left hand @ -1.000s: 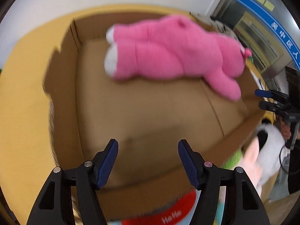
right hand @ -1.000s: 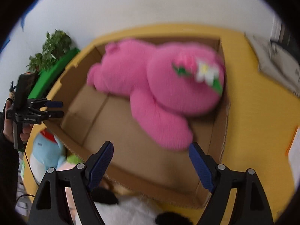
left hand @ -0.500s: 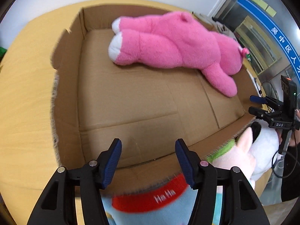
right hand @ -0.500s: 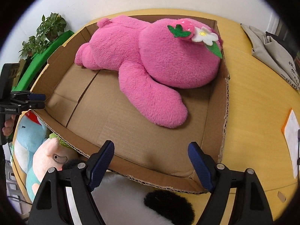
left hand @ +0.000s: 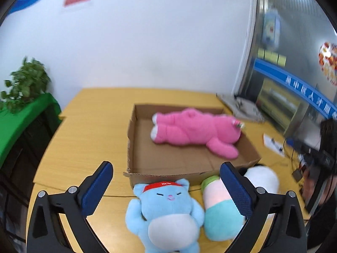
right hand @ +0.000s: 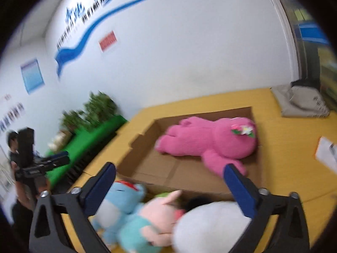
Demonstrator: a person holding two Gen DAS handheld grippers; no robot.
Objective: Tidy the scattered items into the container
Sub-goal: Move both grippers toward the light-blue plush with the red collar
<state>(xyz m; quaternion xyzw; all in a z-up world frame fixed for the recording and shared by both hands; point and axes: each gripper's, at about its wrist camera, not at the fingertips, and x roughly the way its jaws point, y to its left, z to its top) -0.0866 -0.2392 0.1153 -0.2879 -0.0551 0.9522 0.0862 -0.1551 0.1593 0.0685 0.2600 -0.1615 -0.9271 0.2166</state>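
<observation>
A shallow cardboard box (left hand: 134,147) (right hand: 147,164) lies on the yellow table with a pink plush (left hand: 195,130) (right hand: 212,141) lying in it. In front of the box lie a blue cat plush with a red headband (left hand: 166,208) (right hand: 120,202), a pink-and-teal plush (left hand: 219,208) (right hand: 160,210) and a white plush with black ears (left hand: 263,179) (right hand: 212,225). My left gripper (left hand: 166,183) is open and empty, above the blue cat. My right gripper (right hand: 168,181) is open and empty, above the pink-and-teal and white plushes.
A green shelf with a plant (left hand: 23,113) (right hand: 92,130) stands left of the table. Grey folded cloth (right hand: 301,103) and paper (right hand: 326,154) lie on the table's right side. The other gripper shows at the left in the right wrist view (right hand: 42,162).
Both grippers have pulled back and up from over the box. The view now takes in the whole box, the wall and the plushes in front. Both stay open.
</observation>
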